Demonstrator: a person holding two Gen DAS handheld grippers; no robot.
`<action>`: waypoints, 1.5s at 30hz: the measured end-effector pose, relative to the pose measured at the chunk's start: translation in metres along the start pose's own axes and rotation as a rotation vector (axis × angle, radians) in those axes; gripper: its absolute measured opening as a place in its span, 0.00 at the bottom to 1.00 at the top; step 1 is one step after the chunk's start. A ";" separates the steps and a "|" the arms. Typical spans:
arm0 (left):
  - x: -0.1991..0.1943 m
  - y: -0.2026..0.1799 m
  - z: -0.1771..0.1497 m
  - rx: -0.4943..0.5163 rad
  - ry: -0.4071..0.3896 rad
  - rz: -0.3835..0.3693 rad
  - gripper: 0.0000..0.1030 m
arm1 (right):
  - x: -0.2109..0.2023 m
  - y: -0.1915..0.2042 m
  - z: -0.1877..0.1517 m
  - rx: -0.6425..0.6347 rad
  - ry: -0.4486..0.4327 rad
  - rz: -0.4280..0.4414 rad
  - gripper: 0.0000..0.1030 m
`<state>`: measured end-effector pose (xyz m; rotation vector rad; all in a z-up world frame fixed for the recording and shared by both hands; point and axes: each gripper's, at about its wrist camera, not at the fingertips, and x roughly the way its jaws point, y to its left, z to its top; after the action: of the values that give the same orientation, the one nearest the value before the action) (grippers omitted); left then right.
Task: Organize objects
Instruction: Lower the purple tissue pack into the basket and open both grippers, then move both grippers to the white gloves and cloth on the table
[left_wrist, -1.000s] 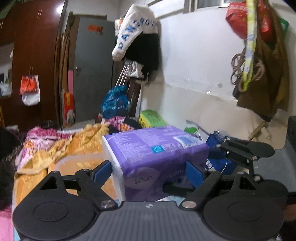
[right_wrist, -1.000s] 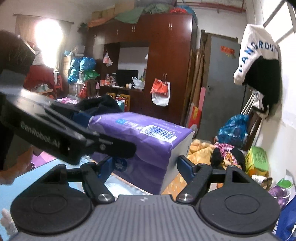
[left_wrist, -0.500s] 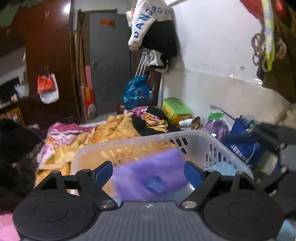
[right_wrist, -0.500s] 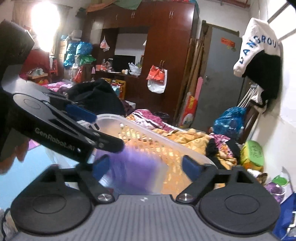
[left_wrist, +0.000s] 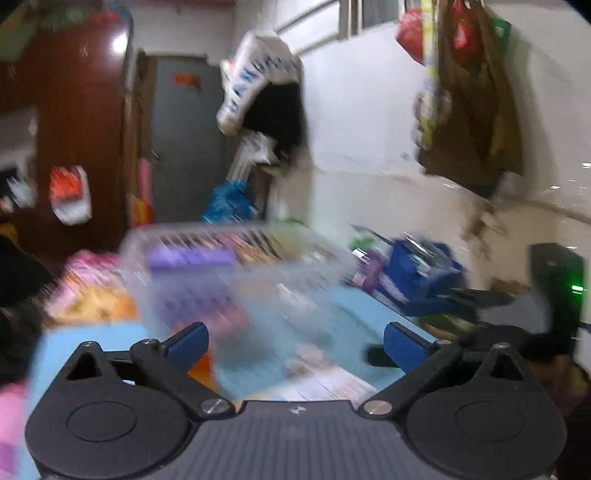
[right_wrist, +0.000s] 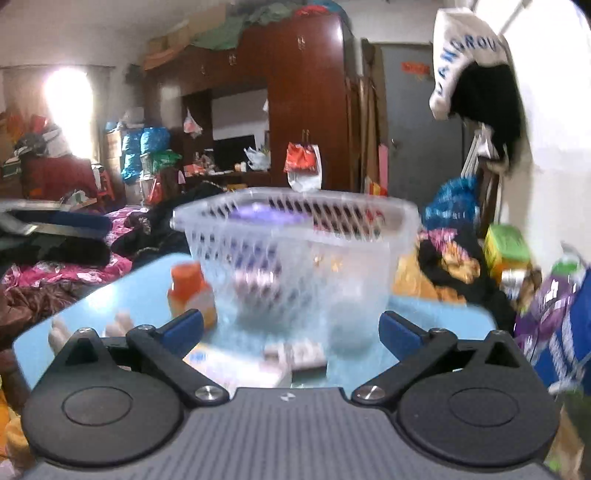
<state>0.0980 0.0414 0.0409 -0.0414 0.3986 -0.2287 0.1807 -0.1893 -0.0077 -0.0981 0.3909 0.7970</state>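
A purple tissue pack (right_wrist: 264, 216) lies inside a clear plastic basket (right_wrist: 295, 258) on a light blue table (right_wrist: 122, 295). The left wrist view is blurred; there the basket (left_wrist: 229, 258) holds the purple pack (left_wrist: 192, 256). My left gripper (left_wrist: 295, 341) is open and empty, low over the table in front of the basket. My right gripper (right_wrist: 290, 328) is open and empty, also in front of the basket. An orange-capped bottle (right_wrist: 190, 291) stands left of the basket.
Small flat packets (right_wrist: 295, 354) lie on the table near my right gripper. A blue bag (left_wrist: 421, 269) and a green box (right_wrist: 506, 247) sit to the right by the white wall. Clothes are piled behind the table.
Both grippers held the purple pack together a second ago, then let it go into the basket. Both have since pulled back and down, so the basket is farther off.
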 end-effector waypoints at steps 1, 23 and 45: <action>0.004 0.001 -0.004 -0.021 0.015 -0.014 0.97 | 0.000 -0.002 -0.004 0.004 0.005 0.012 1.00; 0.052 0.015 -0.016 -0.149 0.199 -0.078 0.79 | 0.013 0.015 -0.038 -0.069 0.081 0.121 0.79; -0.049 0.055 -0.081 -0.103 0.039 0.105 0.86 | -0.002 0.114 -0.070 -0.113 0.016 0.263 0.75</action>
<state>0.0340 0.1068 -0.0201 -0.1176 0.4497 -0.1057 0.0768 -0.1268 -0.0653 -0.1604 0.3782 1.0789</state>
